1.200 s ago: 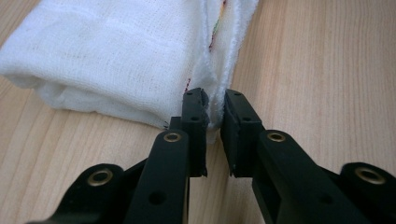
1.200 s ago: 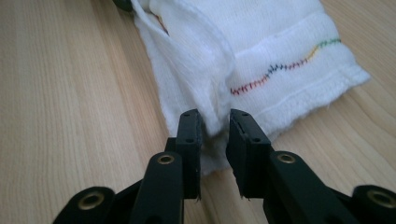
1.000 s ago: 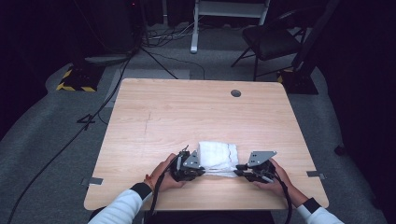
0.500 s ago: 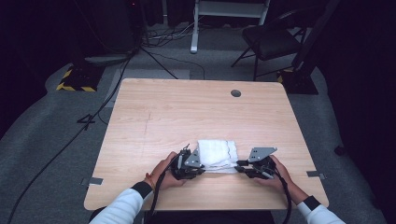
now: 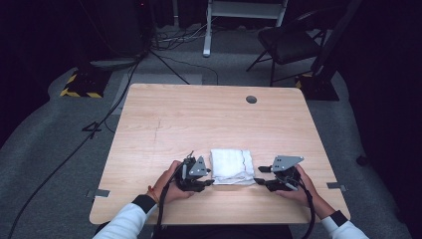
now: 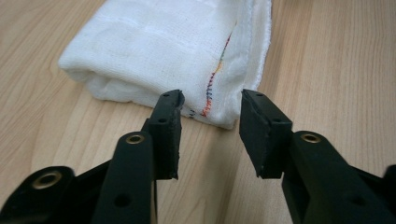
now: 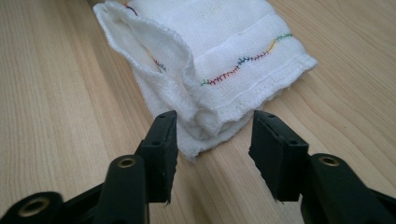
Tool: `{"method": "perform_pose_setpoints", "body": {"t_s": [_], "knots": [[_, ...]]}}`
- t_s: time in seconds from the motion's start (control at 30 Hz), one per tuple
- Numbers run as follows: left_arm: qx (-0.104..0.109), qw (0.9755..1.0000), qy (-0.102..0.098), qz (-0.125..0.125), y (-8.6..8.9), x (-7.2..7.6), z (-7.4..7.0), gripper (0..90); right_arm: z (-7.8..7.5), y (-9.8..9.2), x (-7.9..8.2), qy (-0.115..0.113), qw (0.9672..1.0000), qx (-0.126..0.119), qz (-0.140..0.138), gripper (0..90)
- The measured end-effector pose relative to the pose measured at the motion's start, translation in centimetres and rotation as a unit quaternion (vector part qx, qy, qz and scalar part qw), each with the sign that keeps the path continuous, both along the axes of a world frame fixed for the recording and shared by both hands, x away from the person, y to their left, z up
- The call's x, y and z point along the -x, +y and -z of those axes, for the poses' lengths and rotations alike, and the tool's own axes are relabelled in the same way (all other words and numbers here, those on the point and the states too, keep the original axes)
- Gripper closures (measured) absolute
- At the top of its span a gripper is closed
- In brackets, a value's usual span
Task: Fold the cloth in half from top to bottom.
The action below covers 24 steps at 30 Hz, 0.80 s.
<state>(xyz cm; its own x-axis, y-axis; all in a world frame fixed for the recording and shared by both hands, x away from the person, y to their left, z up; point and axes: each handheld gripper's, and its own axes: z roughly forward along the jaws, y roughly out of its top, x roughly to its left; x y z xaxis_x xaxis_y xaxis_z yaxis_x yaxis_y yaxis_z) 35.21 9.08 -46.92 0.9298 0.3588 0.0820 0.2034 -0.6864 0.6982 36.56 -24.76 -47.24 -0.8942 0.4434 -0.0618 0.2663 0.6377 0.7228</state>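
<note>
folded cloth, both tongs just opening

A white cloth with a wavy line of stitching in red, orange, green and blue is seen on a pale wood-grain table. Black jaws are shown on both the left gripper and the right gripper, with brass-coloured rivets and grey top plates. White sleeves are worn. A grey floor bears a yellow-and-black striped plate.
</note>
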Motion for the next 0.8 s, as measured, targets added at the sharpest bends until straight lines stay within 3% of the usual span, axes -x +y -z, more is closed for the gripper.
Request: {"method": "perform_pose_setpoints", "body": {"t_s": [0.07,0.23,0.47,0.8], "knots": [[-0.007,0.9999,-0.004,-0.009,0.2,0.2,-0.1,49.1,-0.3,-0.1,0.1,-0.001,1.0,0.001,0.003,45.7],[-0.017,0.999,-0.02,-0.037,0.8,0.6,-0.2,44.0,-0.5,0.0,0.3,-0.005,0.9999,0.009,0.012,39.0],[-0.018,0.9978,-0.02,-0.061,1.9,1.1,-0.2,28.5,-0.4,-0.1,0.8,-0.01,0.9993,0.026,0.026,33.5],[-0.018,0.9957,-0.021,-0.088,3.9,2.1,-0.7,21.9,-0.7,-1.9,1.4,-0.025,0.9976,0.025,0.06,32.1]]}}
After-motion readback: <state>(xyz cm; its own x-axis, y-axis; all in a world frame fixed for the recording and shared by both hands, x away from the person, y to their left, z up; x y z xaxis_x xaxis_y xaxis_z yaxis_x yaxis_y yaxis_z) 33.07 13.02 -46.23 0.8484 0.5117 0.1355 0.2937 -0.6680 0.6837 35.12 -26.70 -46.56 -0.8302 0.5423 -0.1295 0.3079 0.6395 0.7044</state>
